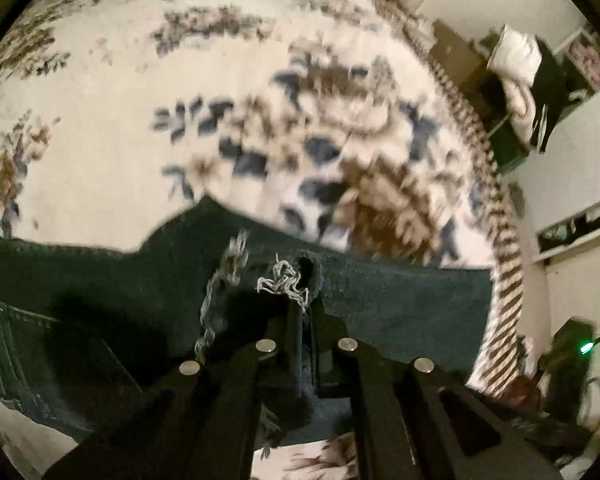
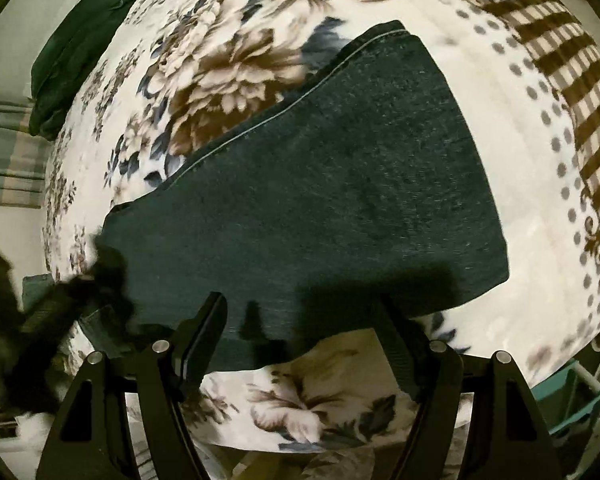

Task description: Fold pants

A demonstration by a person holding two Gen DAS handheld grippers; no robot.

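One pair of dark blue-green denim pants (image 2: 320, 184), laid flat across a cream floral blanket with brown and grey-blue blooms (image 2: 228, 68) on a bed. Two claws in view. Left claw (image 1: 305, 308): pinched fully together on a frayed hem of the pants, pale loose threads (image 1: 280, 280) spilling out above the tips. Right claw (image 2: 304, 332): spread wide over the near edge of the denim, holding nothing, fingers (image 2: 208, 336) apart from each other with cloth and blanket showing between. One brown-and-cream checked border (image 2: 572, 64) running along the blanket's far side. One dark green folded cloth (image 2: 80, 48) lying at the bed's edge, well apart from the pants. One white bundle of fabric (image 1: 516, 56) beyond the bed, in the room's cluttered corner, blurred.
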